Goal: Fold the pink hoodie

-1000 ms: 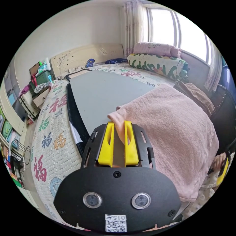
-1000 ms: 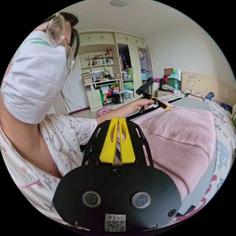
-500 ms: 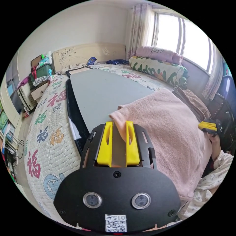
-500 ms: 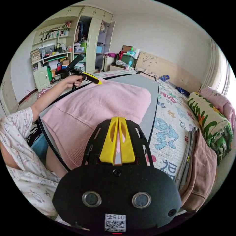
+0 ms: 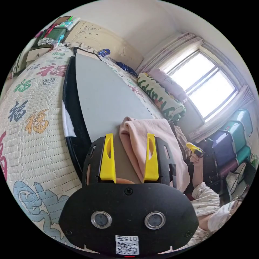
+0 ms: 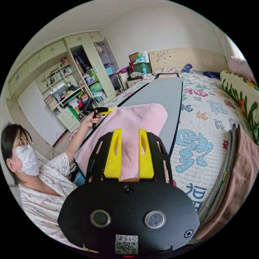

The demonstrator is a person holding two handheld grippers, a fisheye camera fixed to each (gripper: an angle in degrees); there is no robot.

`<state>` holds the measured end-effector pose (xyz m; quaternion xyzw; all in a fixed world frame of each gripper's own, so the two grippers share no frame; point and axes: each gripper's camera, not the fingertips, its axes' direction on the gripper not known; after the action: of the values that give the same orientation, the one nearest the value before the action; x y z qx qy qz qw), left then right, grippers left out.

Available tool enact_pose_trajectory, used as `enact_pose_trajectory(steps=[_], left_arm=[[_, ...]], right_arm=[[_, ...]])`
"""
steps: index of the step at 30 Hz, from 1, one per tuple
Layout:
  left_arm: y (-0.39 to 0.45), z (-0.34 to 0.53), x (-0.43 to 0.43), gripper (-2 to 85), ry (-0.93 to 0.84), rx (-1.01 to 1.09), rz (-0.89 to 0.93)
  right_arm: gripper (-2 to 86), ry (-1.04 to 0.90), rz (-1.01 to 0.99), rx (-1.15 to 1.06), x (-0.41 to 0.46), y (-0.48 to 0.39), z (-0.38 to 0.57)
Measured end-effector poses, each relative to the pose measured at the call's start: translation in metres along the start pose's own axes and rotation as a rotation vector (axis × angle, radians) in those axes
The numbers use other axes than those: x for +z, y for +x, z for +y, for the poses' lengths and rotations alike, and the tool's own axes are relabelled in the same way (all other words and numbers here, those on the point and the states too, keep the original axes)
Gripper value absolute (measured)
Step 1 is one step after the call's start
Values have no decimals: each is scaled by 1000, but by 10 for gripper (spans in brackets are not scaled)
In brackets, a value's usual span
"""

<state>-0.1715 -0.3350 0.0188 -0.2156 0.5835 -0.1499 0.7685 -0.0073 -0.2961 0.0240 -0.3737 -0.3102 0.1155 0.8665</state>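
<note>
The pink hoodie (image 5: 159,129) lies folded on the grey board (image 5: 102,91) on the bed. My left gripper (image 5: 129,135) is open at the fold's near corner; a ridge of pink cloth runs between its jaws and lies against the right-hand one. My right gripper (image 6: 129,130) is open too, low over the hoodie (image 6: 135,116), with pink cloth showing in the gap. In the right gripper view a hand holds the left gripper (image 6: 104,110) at the far edge of the hoodie on the board (image 6: 162,91). In the left gripper view a hand holds the right gripper (image 5: 194,148) past the hoodie.
A quilt (image 6: 197,140) with large printed characters covers the bed. Folded brown and grey clothes (image 6: 237,167) are stacked beside the board. Rolled green-patterned bedding (image 5: 159,97) lies under the window. A person in patterned pyjamas (image 6: 45,183) stands at the bedside, with cupboards (image 6: 81,81) behind.
Both grippers were shut on the hoodie's edge a second ago; both now stand open and the cloth rests on the board. Both cameras have tilted and swung.
</note>
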Motion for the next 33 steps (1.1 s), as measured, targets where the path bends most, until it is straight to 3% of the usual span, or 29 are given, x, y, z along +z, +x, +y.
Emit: enact_pose_trajectory(steps=[7,12,17,23,33], left_arm=[[-7,-16,-3,182,-61,26,45],[-9,-22,-4,183,-58,46,48],[-7,-26,-2,179,-81,77,32],[-37,-21,-3,162,-49,8,147],[-27,0,21,124,-72,38,62]], right_arm=[[202,-43,-62,260,-1,95,-82],[205,-111,-123,246,14,97,-118],[199,-177,-46,232,23,95,-142],[173,-252,8,244,26,101,-158],[166,-294,48,216,45,107,-133]])
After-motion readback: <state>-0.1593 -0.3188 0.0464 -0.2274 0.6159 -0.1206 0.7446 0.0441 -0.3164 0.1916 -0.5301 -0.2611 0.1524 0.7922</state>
